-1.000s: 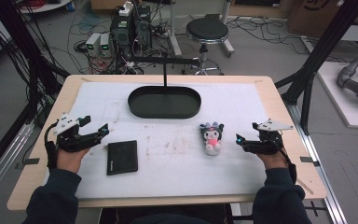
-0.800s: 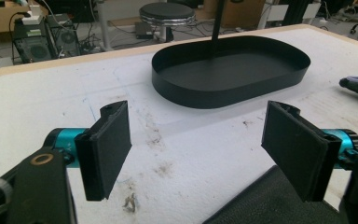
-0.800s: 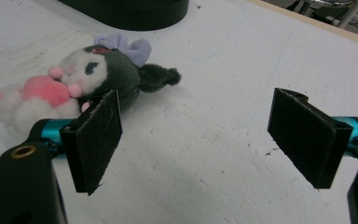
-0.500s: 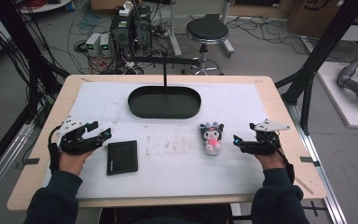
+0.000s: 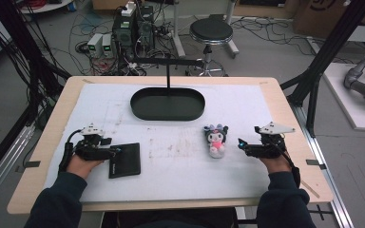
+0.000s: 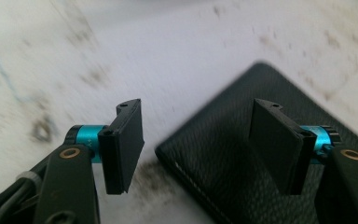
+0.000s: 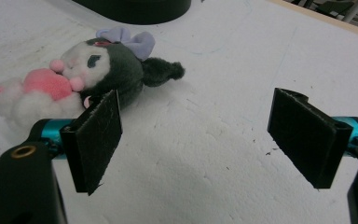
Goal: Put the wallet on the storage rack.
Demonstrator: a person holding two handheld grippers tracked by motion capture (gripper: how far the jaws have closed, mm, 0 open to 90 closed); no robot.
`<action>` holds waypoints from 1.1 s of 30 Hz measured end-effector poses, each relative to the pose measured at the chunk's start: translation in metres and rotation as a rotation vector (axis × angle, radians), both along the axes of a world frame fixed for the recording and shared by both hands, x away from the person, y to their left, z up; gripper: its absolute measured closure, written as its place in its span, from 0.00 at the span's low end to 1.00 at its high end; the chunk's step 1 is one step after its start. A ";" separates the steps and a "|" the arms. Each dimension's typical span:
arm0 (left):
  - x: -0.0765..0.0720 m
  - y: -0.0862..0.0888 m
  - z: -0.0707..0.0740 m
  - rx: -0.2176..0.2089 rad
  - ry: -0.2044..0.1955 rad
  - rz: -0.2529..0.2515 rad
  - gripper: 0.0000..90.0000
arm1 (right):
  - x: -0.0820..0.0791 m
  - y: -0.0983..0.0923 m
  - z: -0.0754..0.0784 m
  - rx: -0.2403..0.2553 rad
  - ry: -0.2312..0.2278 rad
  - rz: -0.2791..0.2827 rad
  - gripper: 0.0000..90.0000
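A black textured wallet (image 5: 125, 160) lies flat on the white sheet at the front left. My left gripper (image 5: 116, 151) hovers low over its near corner. Its jaws have just been closing a little but stand open, one on each side of the wallet's corner (image 6: 233, 154), and the pads do not press on it (image 6: 198, 144). A small plush doll (image 5: 216, 139) with a dark head, lilac bow and pink front lies right of centre. My right gripper (image 5: 241, 143) stands open just to the right of the doll (image 7: 88, 70), with bare sheet between its pads (image 7: 200, 140).
An oval black tray (image 5: 167, 104) sits at the back centre, with a black T-shaped stand (image 5: 168, 66) behind it. The white sheet (image 5: 180, 156) covers most of the wooden table. A stool (image 5: 211, 33) and computer boxes (image 5: 133, 28) stand on the floor beyond.
My left gripper has sunk and moved right, so its tips now reach the wallet's left edge. The right gripper and the doll have kept still.
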State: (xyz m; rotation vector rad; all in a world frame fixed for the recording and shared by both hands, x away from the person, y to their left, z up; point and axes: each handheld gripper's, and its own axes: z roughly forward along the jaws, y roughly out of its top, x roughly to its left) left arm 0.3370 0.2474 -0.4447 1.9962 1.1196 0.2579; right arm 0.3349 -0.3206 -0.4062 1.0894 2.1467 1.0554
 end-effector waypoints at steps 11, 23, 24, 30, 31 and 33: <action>0.003 0.013 -0.006 -0.063 -0.024 -0.077 0.49 | -0.001 0.001 0.000 0.000 0.002 0.007 0.20; 0.002 0.033 0.012 -0.258 -0.015 0.020 0.90 | 0.001 0.000 0.000 0.001 0.004 0.002 0.20; 0.002 0.033 0.012 -0.258 -0.015 0.020 0.90 | 0.001 0.000 0.000 0.001 0.004 0.002 0.20; -0.008 0.044 0.045 -0.289 -0.202 0.098 0.91 | 0.000 -0.001 -0.001 -0.002 0.002 0.002 0.20; -0.010 0.045 0.050 -0.280 -0.224 0.105 0.91 | 0.000 -0.001 0.000 -0.001 0.005 0.000 0.20; -0.011 0.046 0.054 -0.259 -0.245 0.111 0.91 | 0.000 -0.001 -0.001 -0.002 0.006 -0.003 0.20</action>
